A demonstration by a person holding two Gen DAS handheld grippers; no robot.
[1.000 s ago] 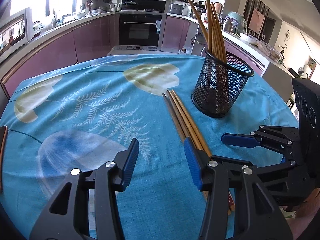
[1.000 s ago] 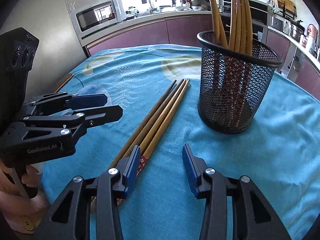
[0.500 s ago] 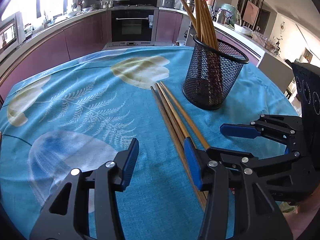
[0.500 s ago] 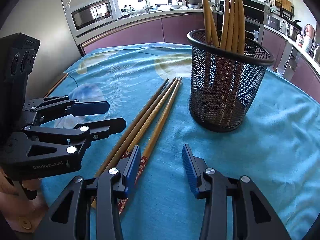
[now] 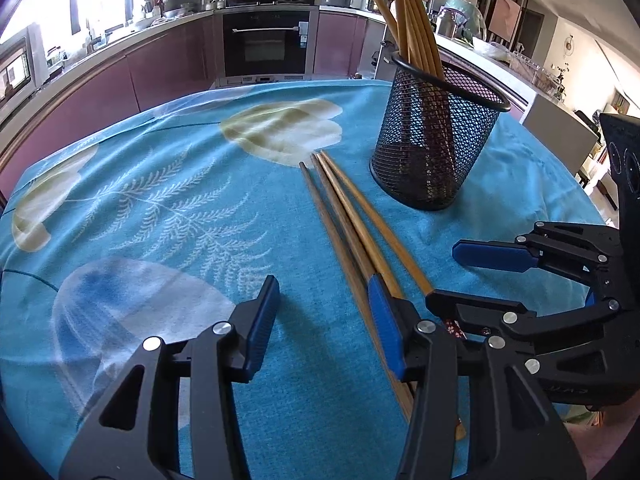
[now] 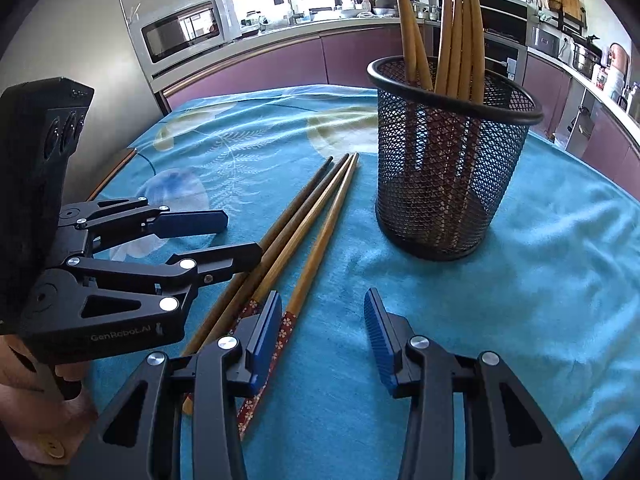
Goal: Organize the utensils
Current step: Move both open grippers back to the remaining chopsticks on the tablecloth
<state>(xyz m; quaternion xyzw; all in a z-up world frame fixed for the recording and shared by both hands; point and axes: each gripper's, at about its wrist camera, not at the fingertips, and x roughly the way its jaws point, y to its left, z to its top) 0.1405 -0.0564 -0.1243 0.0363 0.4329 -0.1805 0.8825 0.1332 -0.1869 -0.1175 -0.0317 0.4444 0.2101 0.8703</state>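
Note:
Three loose wooden chopsticks (image 5: 344,216) (image 6: 308,220) lie side by side on the blue patterned tablecloth (image 5: 168,208), their near ends wrapped in red flowered print. A black mesh cup (image 5: 432,152) (image 6: 448,176) stands upright just right of them and holds several more chopsticks. My left gripper (image 5: 324,320) (image 6: 240,236) hovers open over the near ends, its right finger above the bundle, nothing between its pads. My right gripper (image 6: 322,332) (image 5: 448,276) is open too, its left finger over the patterned ends, the cloth bare between its fingers.
The round table's edge (image 6: 120,160) shows at the left. Behind it run purple kitchen cabinets (image 5: 160,68), an oven (image 5: 264,44) and a microwave (image 6: 184,32). A person's hand (image 6: 24,384) grips the left tool's handle.
My left gripper has edged slightly toward the chopsticks, so its lower finger now overlaps them in the right wrist view. The right gripper has kept still. Both stay open.

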